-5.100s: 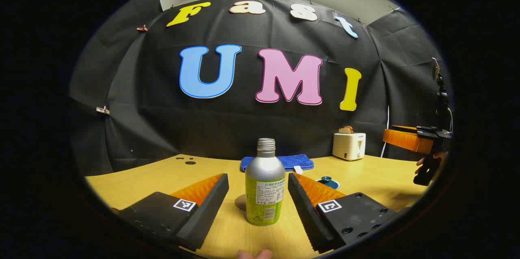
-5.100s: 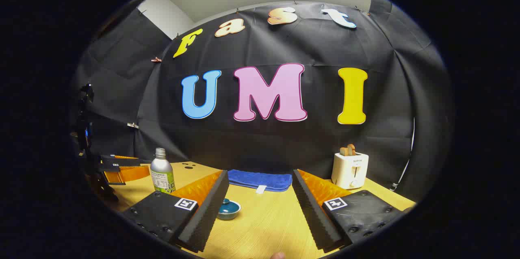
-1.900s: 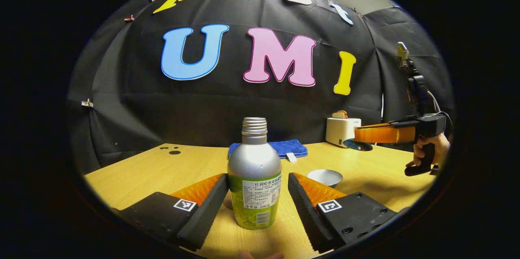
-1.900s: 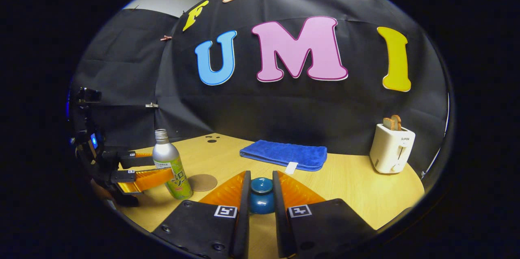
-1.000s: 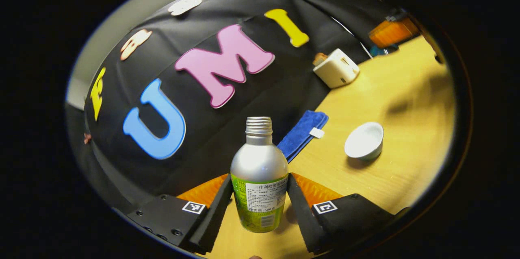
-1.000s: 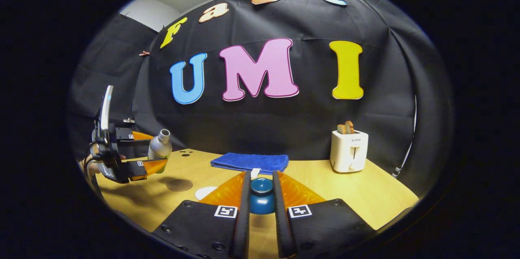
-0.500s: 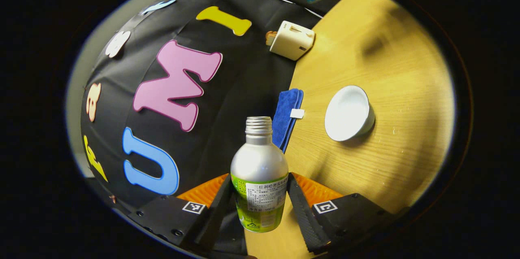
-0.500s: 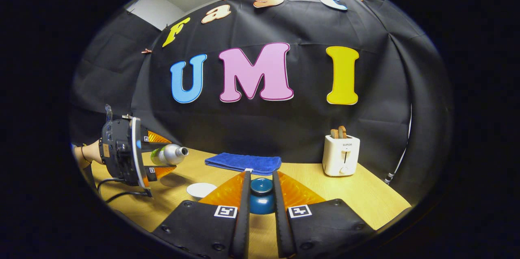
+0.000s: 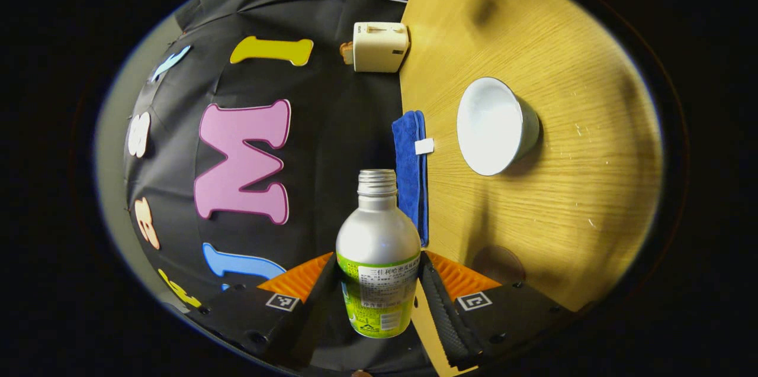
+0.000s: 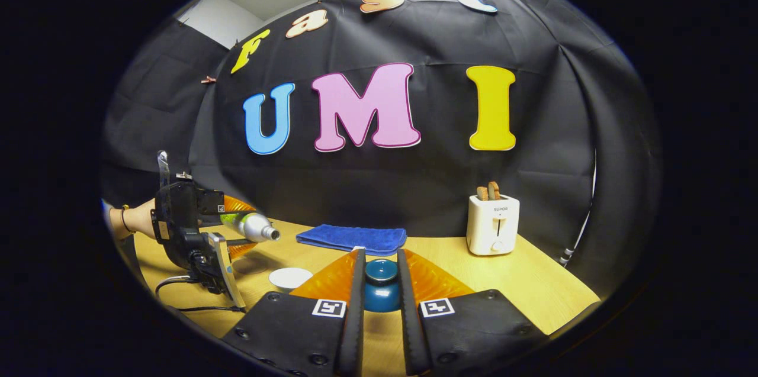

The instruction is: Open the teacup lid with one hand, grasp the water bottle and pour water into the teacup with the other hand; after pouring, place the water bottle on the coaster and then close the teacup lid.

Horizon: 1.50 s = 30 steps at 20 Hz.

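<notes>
My left gripper [image 9: 377,260] is shut on the silver and green water bottle [image 9: 377,229], which has no cap. The right gripper view shows that bottle [image 10: 251,225] lying about level in the left gripper [image 10: 232,224], its mouth pointing right, above and a little left of the open white teacup [image 10: 290,277]. No water stream is visible. The teacup [image 9: 494,125] stands on the wooden table [image 9: 568,187]. A brown round coaster [image 9: 498,262] lies near my left fingers. My right gripper [image 10: 380,263] is shut on the teal teacup lid [image 10: 382,293], held above the table.
A white toaster [image 10: 492,224] with toast stands at the back right, and a folded blue towel [image 10: 351,238] lies along the back wall. A person's hand [image 10: 135,218] holds the left gripper, with a cable [image 10: 177,282] trailing on the table.
The left gripper has rolled further, tipping the bottle from a slant to about level over the teacup. The right gripper holds the lid nearly still.
</notes>
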Tool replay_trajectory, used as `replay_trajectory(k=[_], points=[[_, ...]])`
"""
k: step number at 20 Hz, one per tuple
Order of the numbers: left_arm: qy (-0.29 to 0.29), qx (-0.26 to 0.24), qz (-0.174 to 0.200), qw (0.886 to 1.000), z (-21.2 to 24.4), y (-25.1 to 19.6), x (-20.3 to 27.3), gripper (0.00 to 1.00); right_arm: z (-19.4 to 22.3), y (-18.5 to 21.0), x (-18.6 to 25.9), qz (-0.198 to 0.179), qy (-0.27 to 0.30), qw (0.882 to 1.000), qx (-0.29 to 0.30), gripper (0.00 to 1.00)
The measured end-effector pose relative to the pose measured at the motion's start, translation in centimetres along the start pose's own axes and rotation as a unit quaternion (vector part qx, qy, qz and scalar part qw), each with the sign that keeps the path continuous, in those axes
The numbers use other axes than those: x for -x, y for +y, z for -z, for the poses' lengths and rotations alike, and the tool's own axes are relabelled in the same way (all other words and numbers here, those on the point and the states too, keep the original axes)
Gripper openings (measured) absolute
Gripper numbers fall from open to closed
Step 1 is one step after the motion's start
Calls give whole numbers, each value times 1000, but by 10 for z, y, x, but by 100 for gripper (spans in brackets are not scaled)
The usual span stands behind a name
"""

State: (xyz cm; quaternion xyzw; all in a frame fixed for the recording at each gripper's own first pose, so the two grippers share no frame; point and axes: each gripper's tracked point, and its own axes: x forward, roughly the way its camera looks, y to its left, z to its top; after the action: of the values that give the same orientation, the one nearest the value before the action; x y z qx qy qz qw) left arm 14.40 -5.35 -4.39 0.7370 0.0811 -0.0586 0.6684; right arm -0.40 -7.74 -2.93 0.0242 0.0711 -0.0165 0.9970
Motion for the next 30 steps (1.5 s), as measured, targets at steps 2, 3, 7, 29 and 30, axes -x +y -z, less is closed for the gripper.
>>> replay_trajectory(k=[2,3,7,29,30], points=[[-4,-28,-6,1000,-3,5,-3,81,-1,-1,0,1,0,1000,1,31],[-7,-41,-8,999,-2,4,-4,82,-2,-1,0,2,-2,1000,1,26],[-7,-74,0,997,0,2,-7,82,-6,-3,2,4,-8,1000,-1,31],[-16,-209,1,978,-7,6,-11,82,-9,-1,4,3,-9,1000,6,31],[-16,-215,-1,976,-7,8,-11,82,-11,-1,4,4,-11,1000,8,31]])
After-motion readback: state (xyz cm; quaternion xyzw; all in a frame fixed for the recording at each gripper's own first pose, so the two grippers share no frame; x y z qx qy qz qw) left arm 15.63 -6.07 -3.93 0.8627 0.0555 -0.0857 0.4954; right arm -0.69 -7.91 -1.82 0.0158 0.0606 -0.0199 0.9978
